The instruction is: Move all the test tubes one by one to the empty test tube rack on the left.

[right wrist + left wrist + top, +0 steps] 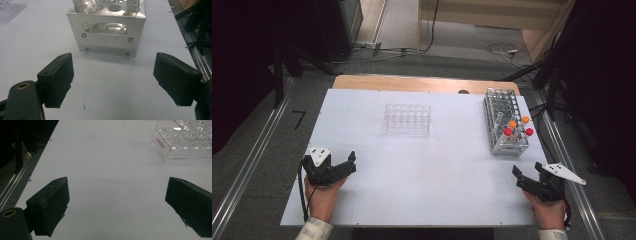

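High view: capped tubes (pixel 517 127) are seen standing at the near end of the metal rack (pixel 504 120), just beyond the right hand-held gripper (pixel 528 175), whose jaws are spread with nothing between them. The left hand-held gripper (pixel 346 164), likewise released, is parked well left of that rack. Tubes crowded together could be knocked or two pinched at once if one is reached for. Cap colours, orange and red, are given here, whereas the right gripper view cuts them off above the rack (pixel 107 32). A red label on the clear rack (pixel 185 142) is caught by the left gripper view.
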`<action>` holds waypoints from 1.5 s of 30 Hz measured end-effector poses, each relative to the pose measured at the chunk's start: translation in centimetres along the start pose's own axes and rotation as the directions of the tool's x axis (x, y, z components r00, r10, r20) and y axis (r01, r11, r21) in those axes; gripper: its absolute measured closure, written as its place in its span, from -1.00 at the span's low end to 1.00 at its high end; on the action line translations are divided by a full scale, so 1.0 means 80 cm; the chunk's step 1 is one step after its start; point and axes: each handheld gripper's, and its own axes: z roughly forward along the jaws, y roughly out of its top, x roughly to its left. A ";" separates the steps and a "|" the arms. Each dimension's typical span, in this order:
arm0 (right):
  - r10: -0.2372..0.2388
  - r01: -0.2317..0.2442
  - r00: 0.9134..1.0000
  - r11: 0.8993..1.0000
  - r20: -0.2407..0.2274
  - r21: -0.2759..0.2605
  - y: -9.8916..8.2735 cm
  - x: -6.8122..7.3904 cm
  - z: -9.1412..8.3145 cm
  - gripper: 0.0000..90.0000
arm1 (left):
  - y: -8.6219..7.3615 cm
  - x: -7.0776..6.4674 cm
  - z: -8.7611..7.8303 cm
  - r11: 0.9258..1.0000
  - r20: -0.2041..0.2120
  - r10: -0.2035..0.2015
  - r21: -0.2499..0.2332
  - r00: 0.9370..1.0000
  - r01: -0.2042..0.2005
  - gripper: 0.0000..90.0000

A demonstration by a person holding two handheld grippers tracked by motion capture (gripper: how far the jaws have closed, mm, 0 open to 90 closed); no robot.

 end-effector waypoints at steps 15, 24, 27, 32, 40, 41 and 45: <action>-0.017 0.017 1.000 1.000 -0.006 -0.006 0.002 0.013 0.002 -0.67 | 0.003 -0.005 -0.004 1.000 0.011 0.026 -0.017 1.000 -0.025 -0.87; -0.023 0.023 1.000 1.000 0.001 -0.018 0.011 0.016 0.005 -0.67 | 0.002 -0.005 -0.005 0.999 0.010 0.027 -0.019 1.000 -0.027 -0.87; -0.031 0.032 0.999 0.999 0.008 -0.024 0.017 0.020 0.011 -0.67 | 0.002 -0.007 -0.004 1.000 0.016 0.025 -0.018 1.000 -0.024 -0.87; -0.045 0.045 0.999 0.998 -0.005 -0.034 0.026 0.028 0.015 -0.67 | 0.002 -0.008 -0.005 0.999 0.016 0.030 -0.022 0.999 -0.029 -0.87; -0.077 0.075 0.996 0.995 -0.040 -0.059 0.042 0.041 0.025 -0.54 | 0.001 -0.008 -0.005 0.999 0.013 0.026 -0.026 1.000 -0.026 -0.87; -0.086 0.084 0.995 0.995 -0.047 -0.055 0.043 0.043 0.027 -0.54 | 0.001 -0.009 -0.005 0.999 0.014 0.027 -0.027 1.000 -0.027 -0.87; -0.098 0.094 0.994 0.994 -0.057 -0.059 0.047 0.046 0.033 -0.43 | 0.001 -0.011 -0.004 0.999 0.014 0.033 -0.027 0.999 -0.033 -0.87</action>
